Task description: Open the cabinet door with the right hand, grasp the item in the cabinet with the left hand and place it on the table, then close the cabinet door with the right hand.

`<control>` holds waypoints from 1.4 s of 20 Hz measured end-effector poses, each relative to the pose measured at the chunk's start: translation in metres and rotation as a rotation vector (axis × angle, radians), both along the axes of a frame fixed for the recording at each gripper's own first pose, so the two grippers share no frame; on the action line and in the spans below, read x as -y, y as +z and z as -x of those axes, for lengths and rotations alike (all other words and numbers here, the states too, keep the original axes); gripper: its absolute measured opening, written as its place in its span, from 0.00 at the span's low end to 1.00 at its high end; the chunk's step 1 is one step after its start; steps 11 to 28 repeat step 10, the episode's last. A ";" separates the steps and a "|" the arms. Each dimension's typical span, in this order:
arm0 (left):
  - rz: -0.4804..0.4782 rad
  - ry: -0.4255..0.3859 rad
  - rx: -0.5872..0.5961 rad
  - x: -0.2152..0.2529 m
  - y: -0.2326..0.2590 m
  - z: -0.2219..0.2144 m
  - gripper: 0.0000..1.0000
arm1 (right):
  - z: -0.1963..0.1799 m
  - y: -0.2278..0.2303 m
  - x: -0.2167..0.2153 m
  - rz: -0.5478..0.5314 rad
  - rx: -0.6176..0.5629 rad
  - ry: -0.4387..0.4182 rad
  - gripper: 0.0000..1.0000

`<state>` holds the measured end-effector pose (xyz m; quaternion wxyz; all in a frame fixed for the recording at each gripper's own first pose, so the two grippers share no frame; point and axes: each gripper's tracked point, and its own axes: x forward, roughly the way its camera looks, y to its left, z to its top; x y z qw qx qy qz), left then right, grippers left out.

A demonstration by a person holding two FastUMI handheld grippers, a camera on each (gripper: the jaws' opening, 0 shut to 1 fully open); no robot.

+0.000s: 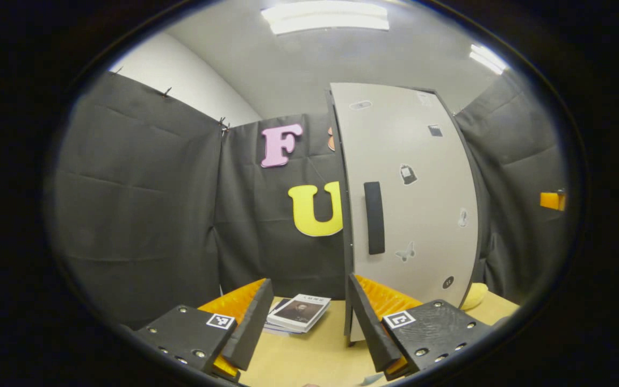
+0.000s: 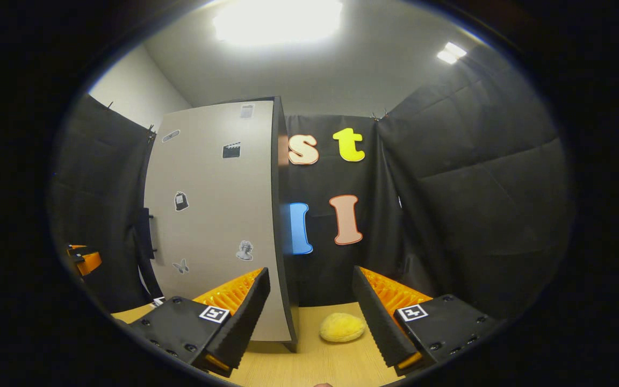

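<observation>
We see the cabinet door (image 1: 411, 193) closed, handle (image 1: 374, 217) untouched. Both grippers, left (image 1: 309, 328) and right (image 2: 309, 317), hold jaws released, empty. A yellow sponge (image 2: 342, 328) lies on the bench (image 2: 320, 365) beside the cabinet.

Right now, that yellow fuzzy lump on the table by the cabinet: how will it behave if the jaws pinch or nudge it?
The yellow lump looks fuzzy and rounded, so it is probably soft and would squash under a pinch. It looks light for its size, so a nudge would likely slide it along the table. Its flattish underside suggests it would not roll far.
</observation>
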<state>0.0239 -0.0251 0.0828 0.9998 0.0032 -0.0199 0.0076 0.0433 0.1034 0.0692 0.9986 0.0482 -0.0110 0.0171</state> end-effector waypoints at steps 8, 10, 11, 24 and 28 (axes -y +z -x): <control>-0.009 -0.013 0.008 0.000 -0.002 -0.004 0.85 | 0.004 0.005 0.003 0.027 0.023 -0.018 0.97; -0.017 -0.015 0.012 0.002 -0.002 -0.006 0.84 | 0.006 0.006 0.002 0.027 0.024 -0.023 0.98; -0.017 -0.015 0.012 0.002 -0.002 -0.006 0.84 | 0.006 0.006 0.002 0.027 0.024 -0.023 0.98; -0.017 -0.015 0.012 0.002 -0.002 -0.006 0.84 | 0.006 0.006 0.002 0.027 0.024 -0.023 0.98; -0.017 -0.015 0.012 0.002 -0.002 -0.006 0.84 | 0.006 0.006 0.002 0.027 0.024 -0.023 0.98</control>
